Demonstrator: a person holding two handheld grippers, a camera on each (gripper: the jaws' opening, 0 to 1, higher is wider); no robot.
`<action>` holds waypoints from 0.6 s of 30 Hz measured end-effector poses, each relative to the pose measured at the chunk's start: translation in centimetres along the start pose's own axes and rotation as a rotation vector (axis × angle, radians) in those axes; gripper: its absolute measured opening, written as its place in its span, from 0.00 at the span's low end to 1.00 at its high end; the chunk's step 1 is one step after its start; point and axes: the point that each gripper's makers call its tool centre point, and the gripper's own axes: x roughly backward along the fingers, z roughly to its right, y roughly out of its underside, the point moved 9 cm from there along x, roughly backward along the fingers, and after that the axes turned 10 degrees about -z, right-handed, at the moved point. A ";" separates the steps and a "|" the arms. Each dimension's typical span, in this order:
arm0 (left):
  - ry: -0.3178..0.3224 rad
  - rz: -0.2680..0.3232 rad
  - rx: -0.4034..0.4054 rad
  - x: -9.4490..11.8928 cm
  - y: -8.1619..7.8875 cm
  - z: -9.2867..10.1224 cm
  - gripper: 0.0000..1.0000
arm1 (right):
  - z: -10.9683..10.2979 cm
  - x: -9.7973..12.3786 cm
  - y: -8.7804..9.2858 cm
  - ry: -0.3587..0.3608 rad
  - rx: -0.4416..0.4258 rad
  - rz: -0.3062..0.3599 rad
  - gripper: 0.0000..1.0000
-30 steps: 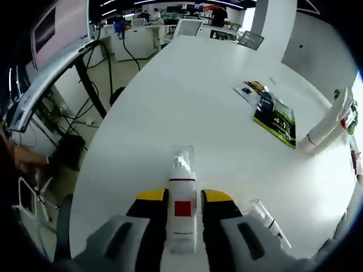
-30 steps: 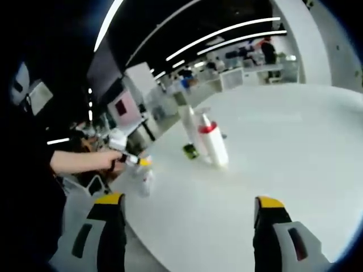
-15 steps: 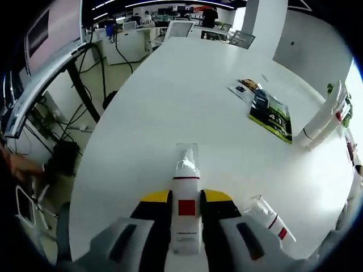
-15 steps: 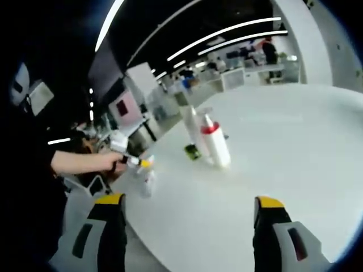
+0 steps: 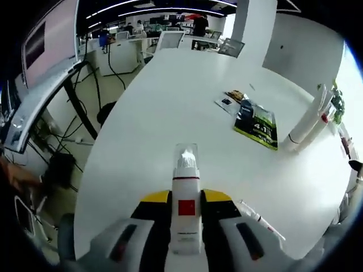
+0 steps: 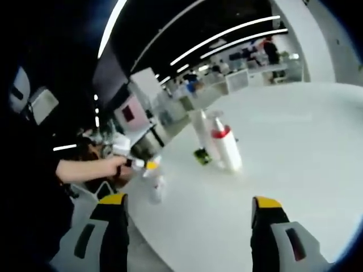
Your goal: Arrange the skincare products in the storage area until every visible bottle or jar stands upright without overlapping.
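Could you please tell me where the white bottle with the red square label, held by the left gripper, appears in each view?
Left gripper view: the white bottle sits bottom centre, clamped in the left gripper.
Right gripper view: it is at left of centre, near the white table's edge.
Shared landmark: the two tall bottles on the table.

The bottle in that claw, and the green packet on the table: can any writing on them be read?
"4.1" (or close to it): large white figures on the green packet; the smaller print is too blurred.
Bottle in the left claw: a plain red square and a line of print beneath, too small to read.
Small flat packets beyond the green one: unreadable.
White bottle with the red collar in the right gripper view: no legible label.
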 end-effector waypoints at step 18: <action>0.071 0.191 -0.180 4.9 -1.0 3.4 0.20 | -1.4 -1.0 0.1 -0.045 -0.016 0.012 0.88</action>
